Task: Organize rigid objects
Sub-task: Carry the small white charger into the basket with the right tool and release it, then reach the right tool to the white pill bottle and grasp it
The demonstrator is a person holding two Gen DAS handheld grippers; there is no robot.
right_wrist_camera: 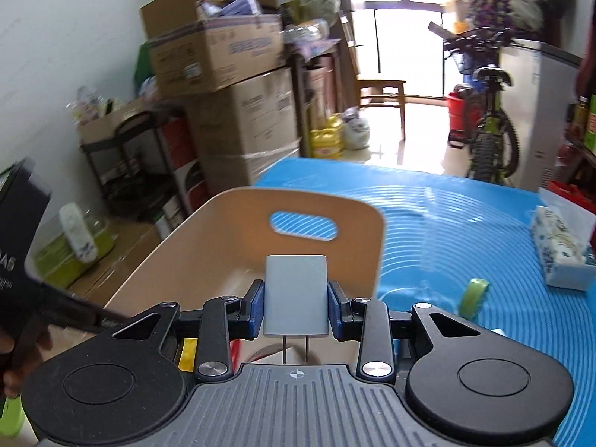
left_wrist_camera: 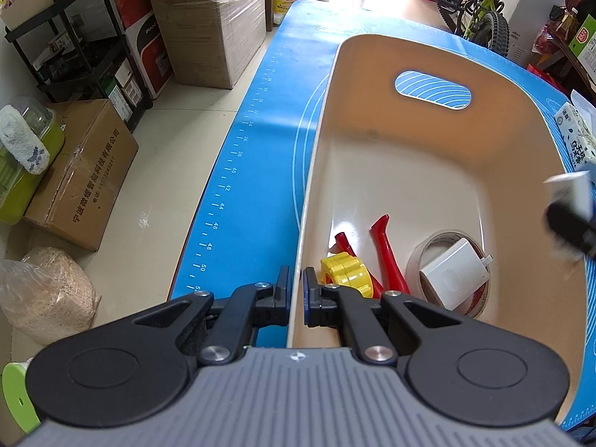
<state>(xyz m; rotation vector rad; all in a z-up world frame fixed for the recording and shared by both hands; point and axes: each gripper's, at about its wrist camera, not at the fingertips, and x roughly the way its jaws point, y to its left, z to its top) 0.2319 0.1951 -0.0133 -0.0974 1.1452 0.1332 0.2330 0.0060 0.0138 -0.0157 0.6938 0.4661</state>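
A beige bin point(left_wrist_camera: 428, 56) stands on the blue mat point(left_wrist_camera: 260, 119). My left gripper point(left_wrist_camera: 297, 283) is shut on the bin's near left rim. Inside lie a yellow toy point(left_wrist_camera: 346, 270), red pieces point(left_wrist_camera: 387, 249), a tape roll point(left_wrist_camera: 424, 249) and a white adapter point(left_wrist_camera: 454, 273). My right gripper point(right_wrist_camera: 296, 307) is shut on a white plug charger point(right_wrist_camera: 296, 294), prongs toward the camera, held over the bin's point(right_wrist_camera: 260, 208) near end. It shows blurred at the right edge of the left wrist view point(left_wrist_camera: 570, 208).
A green tape roll point(right_wrist_camera: 473, 296) and a tissue pack point(right_wrist_camera: 558, 253) lie on the mat point(right_wrist_camera: 465, 223) right of the bin. Cardboard boxes point(left_wrist_camera: 208, 18), a black rack point(left_wrist_camera: 85, 44) and a bicycle point(left_wrist_camera: 480, 3) stand around the table.
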